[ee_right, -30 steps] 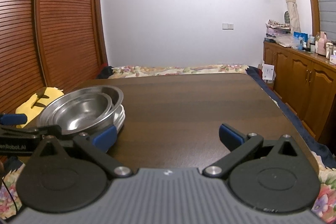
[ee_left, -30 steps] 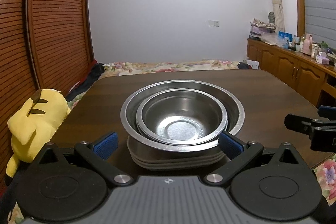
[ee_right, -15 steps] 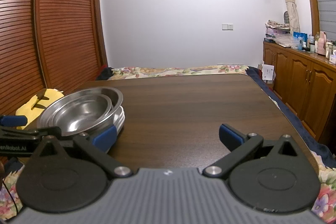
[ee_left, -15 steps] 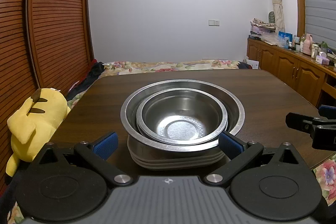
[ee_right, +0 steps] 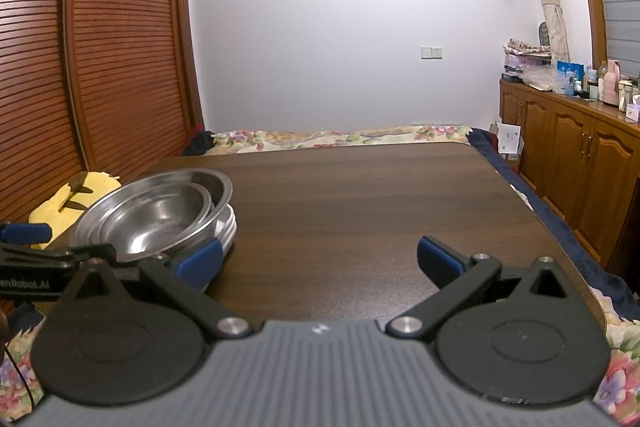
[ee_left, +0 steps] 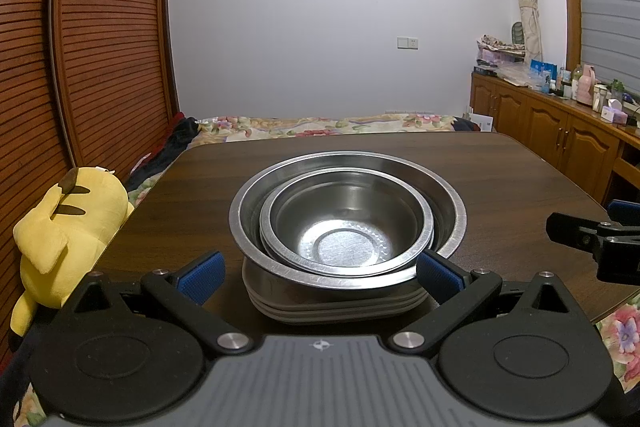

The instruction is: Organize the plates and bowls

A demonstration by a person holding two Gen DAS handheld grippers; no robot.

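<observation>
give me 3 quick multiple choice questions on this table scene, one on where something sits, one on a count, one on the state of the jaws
1. Where does the small steel bowl sit?
A. inside the large steel bowl
B. beside the stack, on the table
C. upside down on the plush toy

2. How many steel bowls are nested on the stack of plates?
A. one
B. two
C. four

3. How do the jaws of the left gripper and right gripper stand?
A. both shut on a bowl
B. left shut, right open
C. both open, holding nothing

Answers:
1. A, its rim lies within the larger bowl's rim.
2. B, two separate rims show, one inside the other.
3. C, in each wrist view the blue pads sit wide apart with nothing clamped between them.
</observation>
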